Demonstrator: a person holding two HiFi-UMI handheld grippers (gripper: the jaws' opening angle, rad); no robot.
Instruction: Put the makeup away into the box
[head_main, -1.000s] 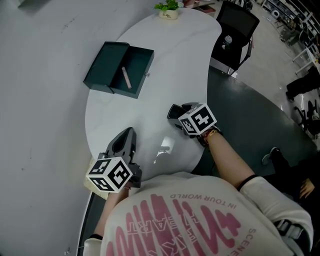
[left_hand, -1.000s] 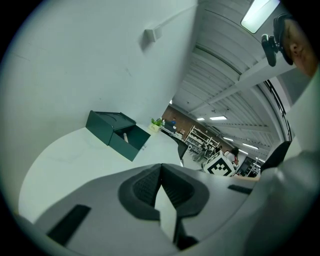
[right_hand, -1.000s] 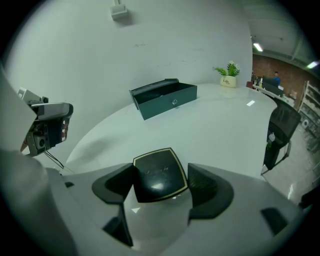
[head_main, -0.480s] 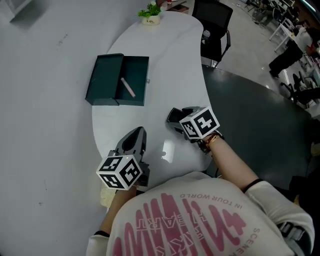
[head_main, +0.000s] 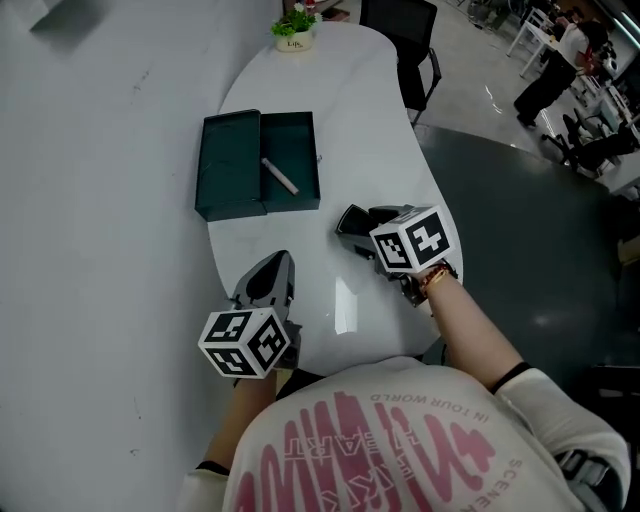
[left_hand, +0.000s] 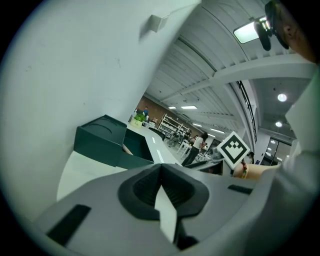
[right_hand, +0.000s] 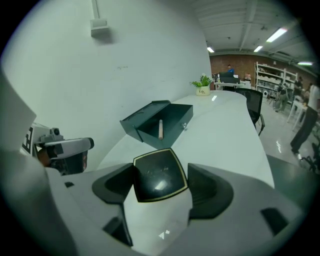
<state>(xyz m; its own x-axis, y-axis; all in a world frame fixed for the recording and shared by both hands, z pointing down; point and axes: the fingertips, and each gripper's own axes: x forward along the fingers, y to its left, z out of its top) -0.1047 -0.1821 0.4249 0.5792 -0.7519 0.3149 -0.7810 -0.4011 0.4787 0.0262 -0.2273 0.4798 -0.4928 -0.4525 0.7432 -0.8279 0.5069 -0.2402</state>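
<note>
An open dark green box (head_main: 230, 165) lies at the far left of the white table (head_main: 370, 130), with a pinkish makeup stick (head_main: 280, 177) in its tray. The right gripper view shows the same box (right_hand: 150, 117) and stick (right_hand: 161, 128) ahead. My right gripper (head_main: 352, 222) hovers over the table's middle, shut on a black compact (right_hand: 159, 174) with a gold rim; in the head view the compact (head_main: 349, 219) pokes out toward the box. My left gripper (head_main: 272, 270) sits near the front edge, shut and empty, its jaws (left_hand: 161, 172) pointing at the box (left_hand: 100, 142).
A small potted plant (head_main: 293, 28) stands at the table's far end, with a black chair (head_main: 400, 40) beside it. A grey wall (head_main: 90, 200) runs along the table's left side. Dark floor lies to the right, where people stand in the distance.
The head camera has swung, so the box now sits squarer and more central in view. Both grippers keep nearly the same places on the table. The right one still holds the compact.
</note>
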